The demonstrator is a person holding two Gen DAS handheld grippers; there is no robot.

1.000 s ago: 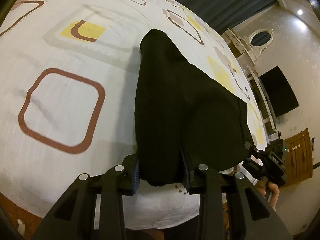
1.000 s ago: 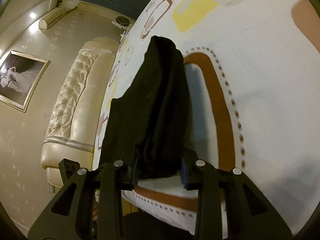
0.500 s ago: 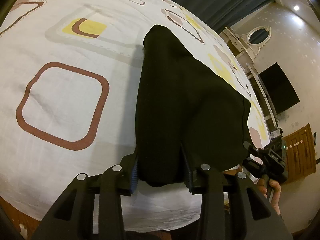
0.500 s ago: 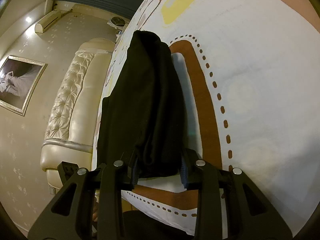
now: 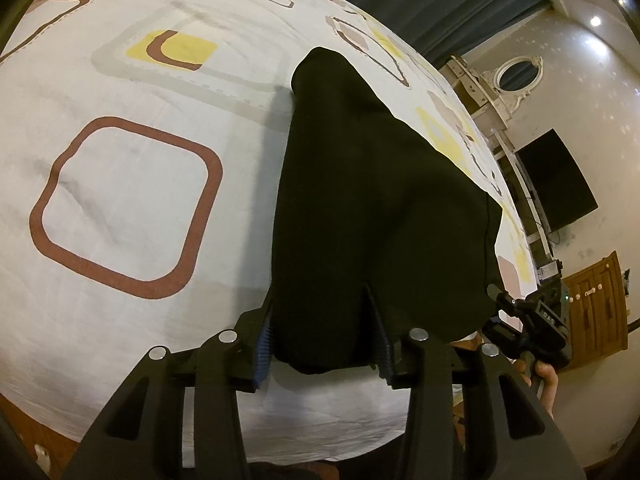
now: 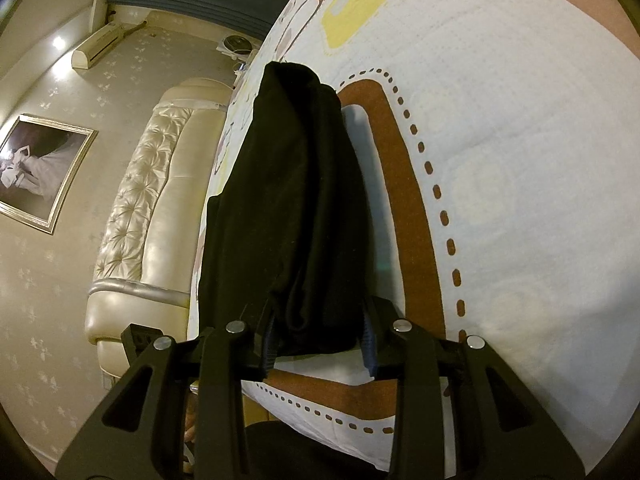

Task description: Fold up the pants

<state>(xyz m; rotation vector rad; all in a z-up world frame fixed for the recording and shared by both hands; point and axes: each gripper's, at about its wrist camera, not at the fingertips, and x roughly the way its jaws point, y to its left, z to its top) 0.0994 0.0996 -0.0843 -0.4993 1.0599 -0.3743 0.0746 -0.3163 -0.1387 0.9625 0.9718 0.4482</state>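
The black pants (image 5: 360,200) lie lengthwise on the patterned white bedspread (image 5: 120,184), their near end lifted. My left gripper (image 5: 320,344) is shut on one near corner of the pants. My right gripper (image 6: 320,340) is shut on the other near corner of the pants (image 6: 292,200); it also shows at the right of the left wrist view (image 5: 528,328). The far end of the pants rests on the bed.
The near edge of the bed (image 5: 320,420) runs just below both grippers. A padded cream headboard (image 6: 152,200) is on the left in the right wrist view. A black TV (image 5: 556,180) and a wooden door (image 5: 596,304) stand beyond the bed.
Both grippers, still holding the pants, have moved forward over the bed, carrying the near end toward the far end. The grip has not changed.
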